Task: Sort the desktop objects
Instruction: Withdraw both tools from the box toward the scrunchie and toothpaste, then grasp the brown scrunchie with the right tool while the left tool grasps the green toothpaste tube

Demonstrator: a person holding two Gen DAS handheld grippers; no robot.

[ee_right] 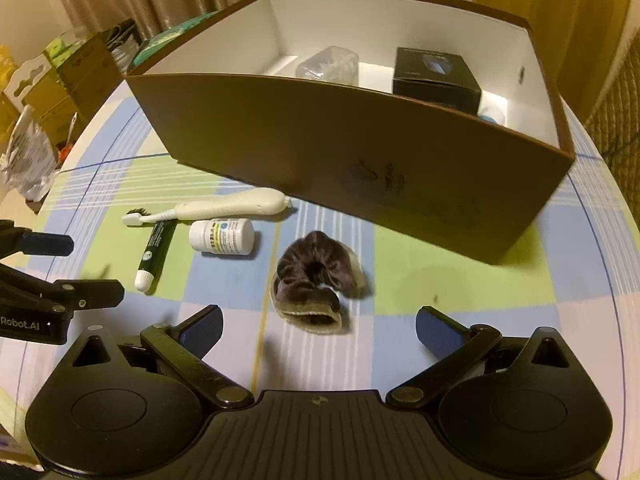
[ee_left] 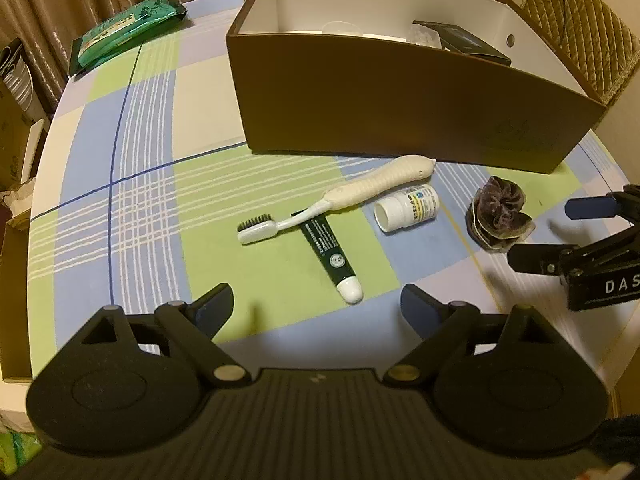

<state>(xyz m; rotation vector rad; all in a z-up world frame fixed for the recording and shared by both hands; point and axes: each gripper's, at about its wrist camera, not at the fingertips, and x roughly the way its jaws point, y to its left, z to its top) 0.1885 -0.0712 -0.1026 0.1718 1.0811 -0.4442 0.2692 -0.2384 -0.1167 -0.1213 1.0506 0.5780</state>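
Brown box (ee_right: 352, 152) holds black carton (ee_right: 436, 76) and clear container (ee_right: 328, 65)

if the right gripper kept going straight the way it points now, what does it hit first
Most likely the dark velvet scrunchie: it lies just ahead of the open right gripper, roughly centred between its jaws. Depth is hard to judge, so it could meet the checked tablecloth just short of it.

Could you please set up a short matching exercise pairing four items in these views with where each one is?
Things:
1. toothbrush
2. black carton
3. scrunchie
4. green packet

Places:
A. inside the brown box
B. far table corner, left of the box
C. lying across the green tube
D. just ahead of the right gripper

Pairs: 1-C, 2-A, 3-D, 4-B
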